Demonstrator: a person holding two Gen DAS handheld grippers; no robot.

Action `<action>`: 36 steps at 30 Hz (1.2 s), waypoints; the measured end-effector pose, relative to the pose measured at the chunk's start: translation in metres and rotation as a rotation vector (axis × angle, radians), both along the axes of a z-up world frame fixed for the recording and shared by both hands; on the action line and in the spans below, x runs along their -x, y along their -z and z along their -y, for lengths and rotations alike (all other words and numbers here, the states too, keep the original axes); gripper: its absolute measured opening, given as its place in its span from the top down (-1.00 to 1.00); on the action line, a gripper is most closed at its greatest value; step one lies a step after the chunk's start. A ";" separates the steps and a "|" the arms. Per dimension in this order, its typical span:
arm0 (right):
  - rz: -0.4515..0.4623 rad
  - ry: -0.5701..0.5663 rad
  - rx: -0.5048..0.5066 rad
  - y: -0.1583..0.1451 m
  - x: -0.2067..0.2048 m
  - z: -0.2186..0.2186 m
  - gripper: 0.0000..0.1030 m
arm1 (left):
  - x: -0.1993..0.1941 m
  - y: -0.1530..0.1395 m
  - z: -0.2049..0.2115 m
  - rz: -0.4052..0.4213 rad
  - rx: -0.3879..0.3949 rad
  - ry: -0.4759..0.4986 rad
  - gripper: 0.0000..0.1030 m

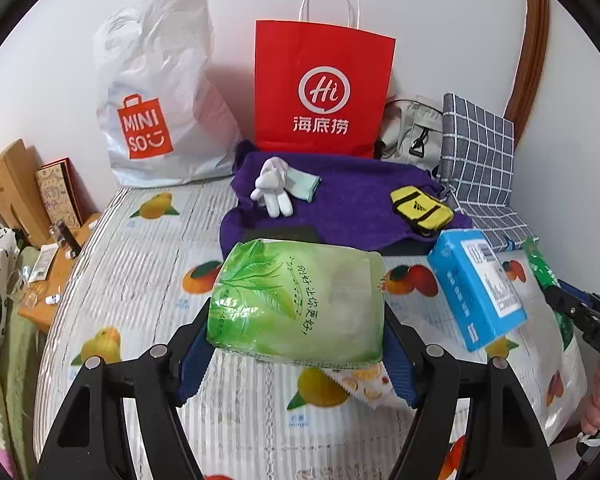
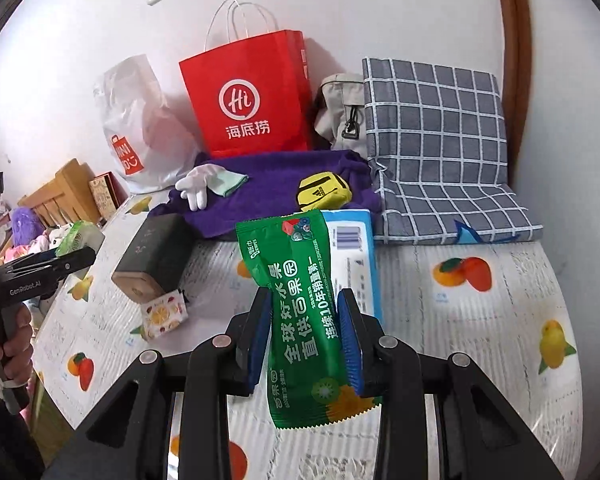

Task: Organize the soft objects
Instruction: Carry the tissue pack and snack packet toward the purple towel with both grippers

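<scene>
a: left wrist view — what does your left gripper (image 1: 296, 344) hold?
b: your blue pads clamp a light green tissue pack (image 1: 298, 300), raised over the fruit-print table cover (image 1: 140, 280). behind it lie a purple towel (image 1: 340, 208), white glove (image 1: 272, 188), and yellow pouch (image 1: 420, 206).
a: right wrist view?
b: your right gripper (image 2: 304, 340) pinches a dark green wipes packet (image 2: 304, 312) upright, above the blue tissue pack (image 2: 356, 256); the red paper bag (image 2: 248, 96) stands against the wall.
</scene>
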State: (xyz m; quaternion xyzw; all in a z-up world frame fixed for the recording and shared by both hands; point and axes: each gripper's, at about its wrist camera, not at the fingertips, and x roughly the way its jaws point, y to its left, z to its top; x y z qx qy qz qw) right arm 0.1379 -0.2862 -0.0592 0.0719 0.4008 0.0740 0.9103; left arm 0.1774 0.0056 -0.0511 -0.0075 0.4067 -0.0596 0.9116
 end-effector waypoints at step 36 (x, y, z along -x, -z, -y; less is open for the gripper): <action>0.075 -0.077 0.012 -0.029 -0.174 -0.024 0.34 | -0.136 0.000 0.002 -0.052 -0.009 -0.050 -0.40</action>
